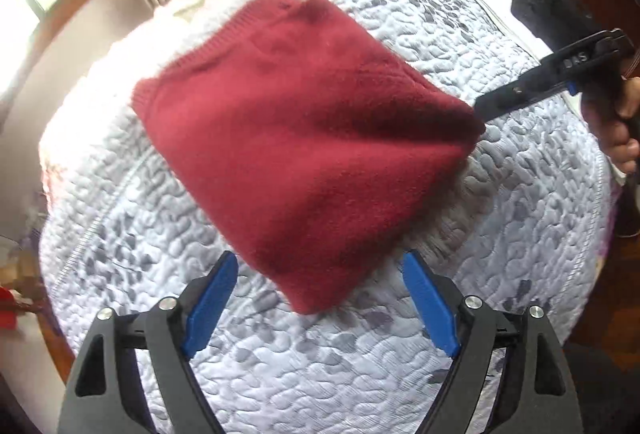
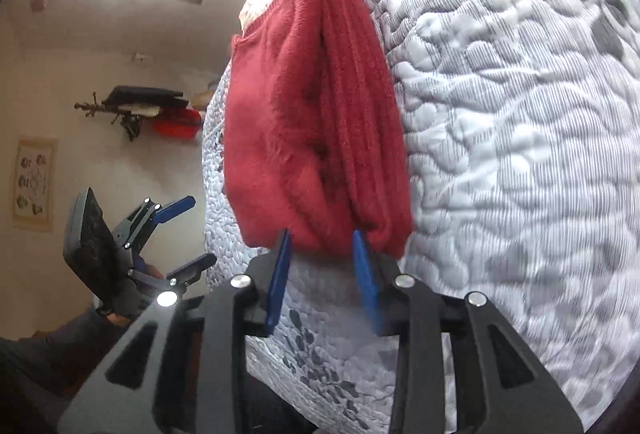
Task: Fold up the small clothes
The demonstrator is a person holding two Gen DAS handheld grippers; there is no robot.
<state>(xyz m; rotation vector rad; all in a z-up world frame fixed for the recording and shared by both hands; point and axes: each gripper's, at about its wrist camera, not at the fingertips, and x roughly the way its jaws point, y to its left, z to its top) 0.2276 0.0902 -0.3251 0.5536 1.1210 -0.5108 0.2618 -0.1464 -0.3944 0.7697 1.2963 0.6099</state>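
With the folded red sweater (image 1: 304,142) on the bed's quilt (image 1: 520,194), the right tool (image 2: 322,246) pinching its right edge should release gently while the gaping left tool (image 1: 320,294) stays clear.

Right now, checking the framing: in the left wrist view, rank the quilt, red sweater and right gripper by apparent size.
1. quilt, fills most of the frame.
2. red sweater.
3. right gripper, smallest, though it is partly cut off at the edge.
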